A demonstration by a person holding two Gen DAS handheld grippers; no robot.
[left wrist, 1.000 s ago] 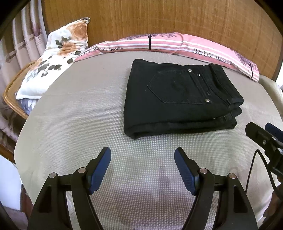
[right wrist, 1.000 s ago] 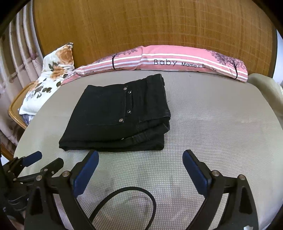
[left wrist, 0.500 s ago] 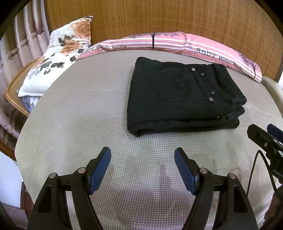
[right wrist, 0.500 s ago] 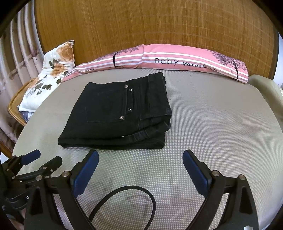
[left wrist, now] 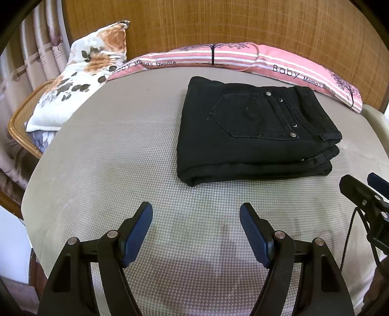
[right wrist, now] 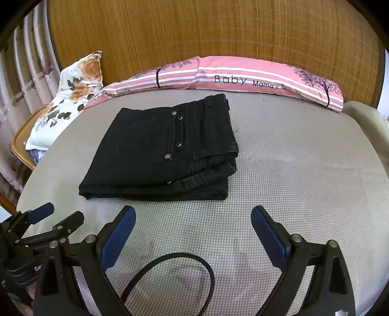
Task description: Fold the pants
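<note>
Black jeans point(left wrist: 252, 136) lie folded into a compact stacked rectangle on the grey textured mattress point(left wrist: 116, 155), back pocket point(left wrist: 250, 116) face up with metal rivets point(left wrist: 293, 134) showing along its edge. Waistband end of the jeans points to the right in the left wrist view; several folded layers stack visibly at that end. Same jeans point(right wrist: 165, 148) in the right wrist view sit left of centre, layered edges facing the camera.

Left gripper point(left wrist: 196, 214) hovers short of the jeans' near edge, over bare mattress, blue-padded fingers point(left wrist: 138, 231) spread wide, nothing between them, not touching the jeans. Right gripper point(right wrist: 193, 217) also near the jeans' near edge, fingers point(right wrist: 267, 235) spread wide, empty, clear of the fabric. A black cable point(right wrist: 175, 274) loops on the mattress just below the right gripper's gap. Each gripper shows at the edge of the other's view: the right one to the right of the jeans, the left one below the jeans' left corner.

Behind the jeans, a pink striped bolster pillow point(left wrist: 243, 58) printed "Baby Mama's favorite" runs along a woven bamboo-mat headboard point(left wrist: 218, 21). Left of the jeans, well apart, a floral pillow point(left wrist: 80, 77) leans at the mattress corner over a rattan chair point(left wrist: 22, 124). Curtains point(left wrist: 29, 56) hang beyond the floral pillow.
</note>
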